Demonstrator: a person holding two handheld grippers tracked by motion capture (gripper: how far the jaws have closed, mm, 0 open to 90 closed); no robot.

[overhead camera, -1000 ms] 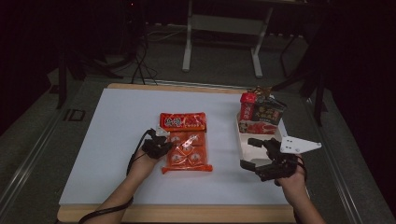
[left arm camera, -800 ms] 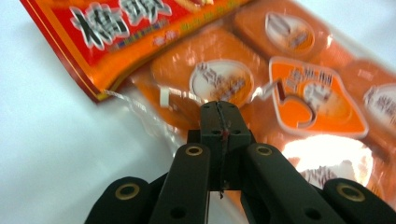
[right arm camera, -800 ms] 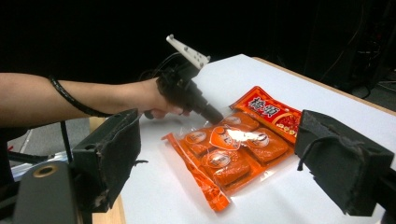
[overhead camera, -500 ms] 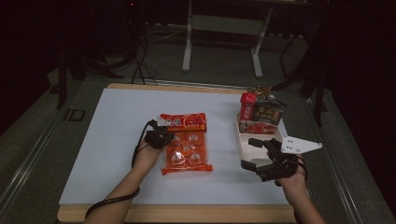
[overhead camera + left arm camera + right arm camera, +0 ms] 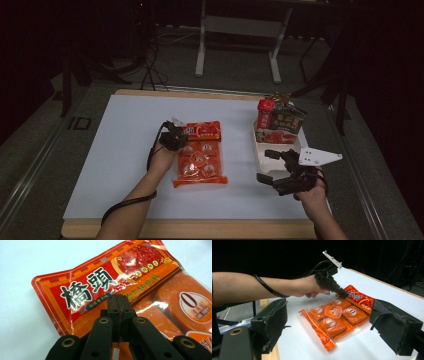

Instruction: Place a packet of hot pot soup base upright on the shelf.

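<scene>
The left gripper [image 5: 176,136] reaches forward from a forearm that enters at the lower left of the high view, tilted nose-down toward the table, and in its own view its two black jaws are pressed together with no gap. The right gripper [image 5: 274,167] sits low at the right, held level and angled to the person's left, its jaws spread wide apart with nothing between them. The two hands are well apart.
</scene>
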